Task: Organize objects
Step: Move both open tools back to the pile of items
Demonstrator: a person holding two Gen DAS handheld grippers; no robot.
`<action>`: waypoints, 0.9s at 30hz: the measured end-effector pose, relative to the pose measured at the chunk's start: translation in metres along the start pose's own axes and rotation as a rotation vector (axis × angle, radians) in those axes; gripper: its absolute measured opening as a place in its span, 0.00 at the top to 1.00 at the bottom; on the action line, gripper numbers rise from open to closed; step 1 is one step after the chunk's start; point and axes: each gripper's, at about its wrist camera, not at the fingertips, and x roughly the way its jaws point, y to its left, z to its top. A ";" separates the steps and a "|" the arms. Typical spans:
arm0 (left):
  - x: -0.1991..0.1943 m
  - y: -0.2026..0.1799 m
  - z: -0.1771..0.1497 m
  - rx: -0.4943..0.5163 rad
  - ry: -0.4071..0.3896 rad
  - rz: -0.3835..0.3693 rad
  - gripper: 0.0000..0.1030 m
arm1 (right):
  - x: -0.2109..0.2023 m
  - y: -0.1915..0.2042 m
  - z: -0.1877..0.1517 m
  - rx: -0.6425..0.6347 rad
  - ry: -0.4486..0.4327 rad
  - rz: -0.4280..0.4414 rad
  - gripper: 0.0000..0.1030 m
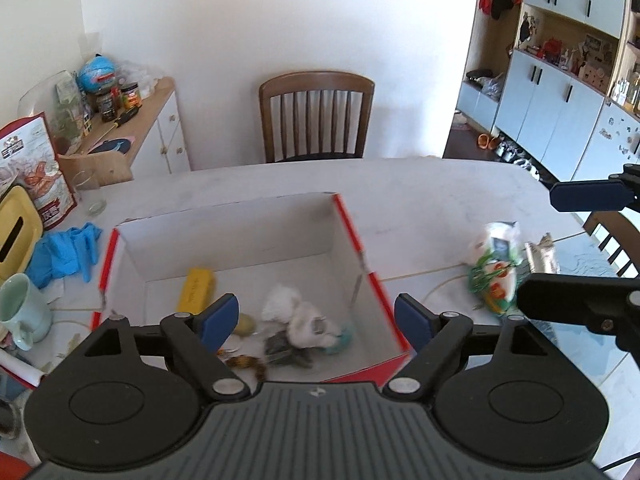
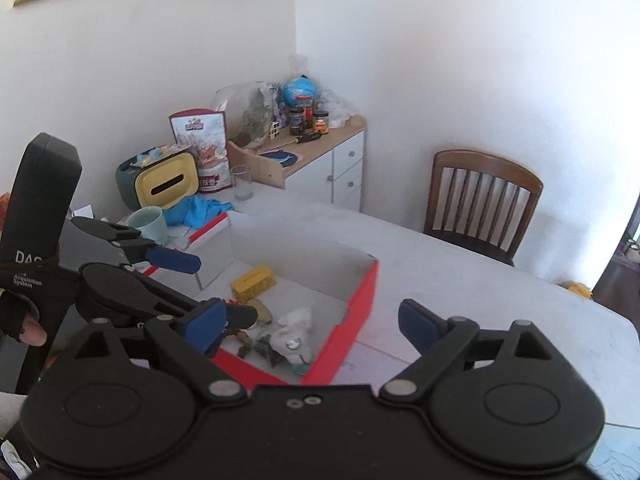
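Observation:
A red-sided box with white inner walls point(image 1: 240, 236) stands on the pale table and also shows in the right wrist view point(image 2: 362, 292). It holds a yellow block point(image 1: 196, 290), a white crumpled lump point(image 1: 308, 322), a beige round piece point(image 1: 245, 325) and a brown beaded strand point(image 1: 250, 362). My left gripper point(image 1: 316, 316) hangs open over the box's near edge with nothing between its fingers. My right gripper point(image 2: 312, 324) is open and empty beside the box's right side. A green-and-white snack bag point(image 1: 496, 268) and a foil pack point(image 1: 542, 256) lie right of the box.
Blue gloves point(image 1: 66, 252), a mint mug point(image 1: 22, 308), a drinking glass point(image 1: 90, 194) and a yellow tissue box point(image 1: 16, 232) crowd the table's left end. A wooden chair point(image 1: 316, 116) stands behind the table. A cluttered side cabinet point(image 2: 336, 160) sits by the wall.

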 end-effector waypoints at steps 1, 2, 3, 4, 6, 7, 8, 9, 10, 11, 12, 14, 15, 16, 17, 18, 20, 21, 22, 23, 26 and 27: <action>0.000 -0.005 0.001 -0.001 -0.003 -0.006 0.17 | -0.004 -0.005 -0.002 0.001 -0.005 -0.004 0.07; 0.001 -0.012 0.001 -0.001 -0.005 -0.014 0.17 | -0.009 -0.011 -0.003 0.002 -0.009 -0.008 0.07; 0.002 -0.018 0.002 0.002 -0.007 -0.017 0.17 | -0.012 -0.016 -0.005 0.003 -0.012 -0.013 0.07; 0.003 -0.025 0.002 0.007 -0.009 -0.018 0.17 | -0.016 -0.021 -0.007 0.006 -0.015 -0.018 0.06; 0.006 -0.040 0.003 0.021 -0.009 -0.021 0.17 | -0.023 -0.033 -0.013 0.015 -0.020 -0.028 0.05; 0.008 -0.047 0.003 0.027 -0.011 -0.023 0.17 | -0.027 -0.039 -0.015 0.021 -0.021 -0.033 0.05; 0.010 -0.055 0.004 0.034 -0.013 -0.030 0.17 | -0.030 -0.046 -0.018 0.029 -0.023 -0.038 0.05; 0.011 -0.062 0.004 0.039 -0.015 -0.037 0.17 | -0.034 -0.052 -0.022 0.037 -0.024 -0.042 0.03; 0.012 -0.070 0.004 0.044 -0.017 -0.043 0.17 | -0.037 -0.058 -0.025 0.043 -0.026 -0.048 0.03; 0.014 -0.077 0.005 0.048 -0.019 -0.050 0.17 | -0.041 -0.065 -0.029 0.050 -0.027 -0.056 0.03; 0.017 -0.085 0.005 0.053 -0.023 -0.060 0.16 | -0.044 -0.072 -0.032 0.055 -0.026 -0.063 0.02; 0.022 -0.099 0.006 0.057 -0.026 -0.075 0.12 | -0.049 -0.086 -0.039 0.069 -0.021 -0.081 0.02; 0.025 -0.107 0.007 0.058 -0.029 -0.083 0.07 | -0.052 -0.093 -0.043 0.077 -0.018 -0.090 0.02; 0.027 -0.113 0.006 0.057 -0.033 -0.091 0.05 | -0.054 -0.100 -0.047 0.085 -0.015 -0.098 0.02; 0.029 -0.120 0.006 0.056 -0.034 -0.100 0.03 | -0.056 -0.107 -0.051 0.093 -0.012 -0.106 0.02; 0.032 -0.126 0.006 0.054 -0.035 -0.106 0.03 | -0.058 -0.114 -0.055 0.098 -0.010 -0.112 0.02; 0.039 -0.139 0.005 0.052 -0.034 -0.116 0.03 | -0.063 -0.127 -0.062 0.108 -0.010 -0.123 0.01; 0.042 -0.144 0.005 0.050 -0.030 -0.115 0.02 | -0.066 -0.134 -0.066 0.115 -0.008 -0.129 0.01; 0.046 -0.150 0.004 0.049 -0.026 -0.115 0.02 | -0.068 -0.140 -0.070 0.124 -0.004 -0.132 0.01; 0.049 -0.156 0.003 0.048 -0.022 -0.116 0.01 | -0.070 -0.147 -0.075 0.131 0.001 -0.135 0.01; 0.060 -0.171 0.000 0.049 -0.013 -0.119 0.01 | -0.073 -0.164 -0.087 0.137 0.007 -0.156 0.01; 0.063 -0.177 -0.002 0.056 -0.010 -0.117 0.01 | -0.074 -0.169 -0.091 0.136 0.010 -0.168 0.01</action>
